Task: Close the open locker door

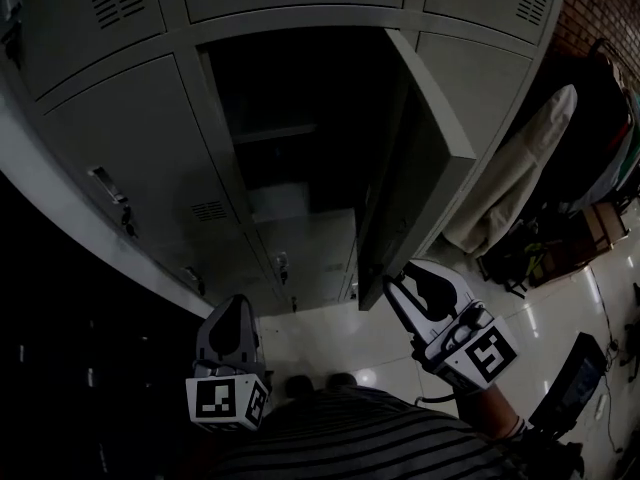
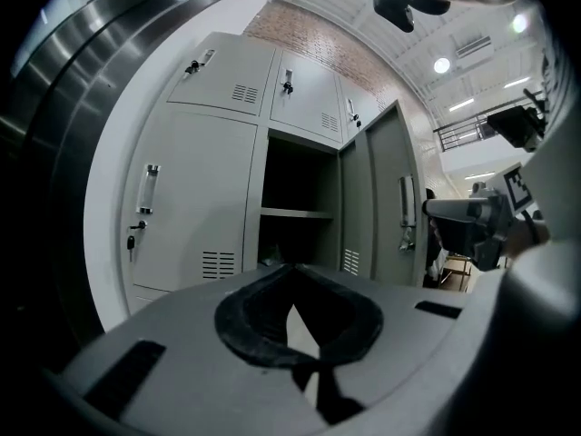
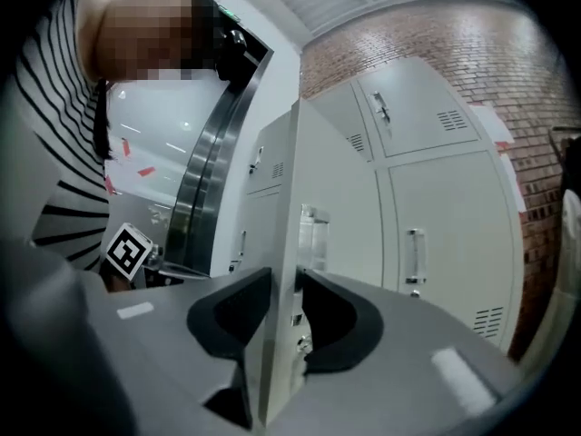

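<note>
Dim lockers [image 1: 130,158], interior [image 1: 290,98] shadowed, right gripper [image 1: 405,274] fingers [image 3: 231,321] pinching locker door [image 1: 400,168], left gripper [image 1: 236,301] fingers [image 2: 254,321] together.

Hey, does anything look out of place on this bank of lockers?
Yes: one locker door stands swung out from the bank, showing a dark compartment with a shelf, while the neighbouring doors are shut. The right gripper has its jaws on either side of that door's free edge.

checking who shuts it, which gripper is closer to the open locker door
Right. The right gripper has its jaws on either side of the locker door's free edge. The left gripper hangs back to the door's left, clear of it.
</note>
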